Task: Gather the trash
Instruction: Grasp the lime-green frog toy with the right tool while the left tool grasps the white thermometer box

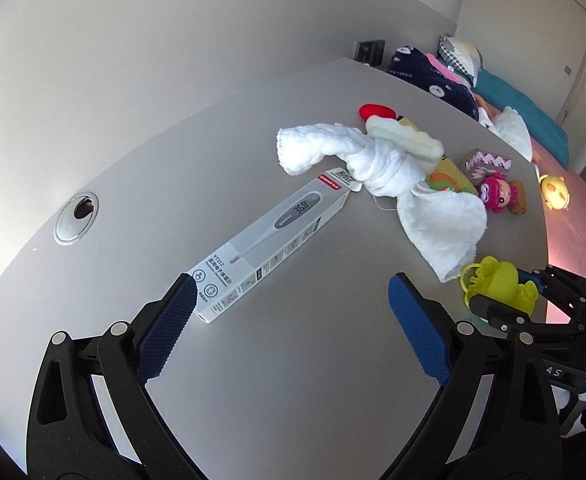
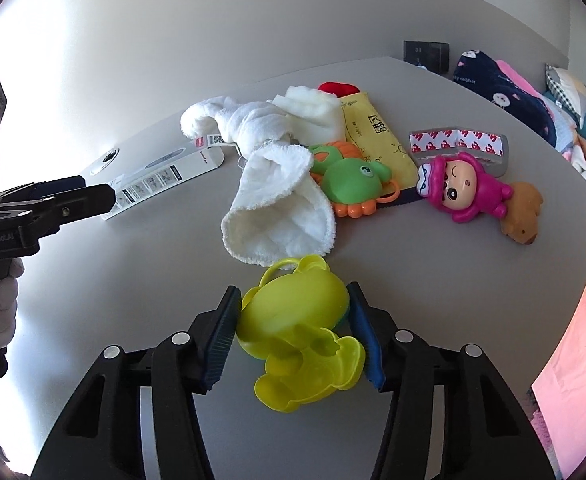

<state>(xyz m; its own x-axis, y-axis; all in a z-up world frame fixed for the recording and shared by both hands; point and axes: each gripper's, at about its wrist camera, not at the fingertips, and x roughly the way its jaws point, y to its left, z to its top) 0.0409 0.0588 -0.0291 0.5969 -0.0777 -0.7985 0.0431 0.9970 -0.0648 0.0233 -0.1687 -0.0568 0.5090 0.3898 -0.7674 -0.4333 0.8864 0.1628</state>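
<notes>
A white thermometer box (image 1: 271,244) lies on the grey table (image 1: 173,168), its near end just ahead of my left gripper (image 1: 291,294), which is open and empty. My right gripper (image 2: 293,300) is shut on a yellow-green plastic toy (image 2: 297,332), held just above the table's near part. The toy also shows in the left wrist view (image 1: 499,286). A twisted white cloth (image 2: 277,184) lies beyond it, one end over the box's (image 2: 161,172) far end. The left gripper's fingers (image 2: 69,196) show at the left of the right wrist view.
Behind the cloth lie a green and orange toy (image 2: 349,180), a yellow packet (image 2: 373,132), a red item (image 2: 339,88), a pink doll (image 2: 465,192), a brown toy (image 2: 523,216) and a red-printed tape strip (image 2: 457,140). A cable hole (image 1: 77,218) is at left. A bed (image 1: 533,116) lies beyond.
</notes>
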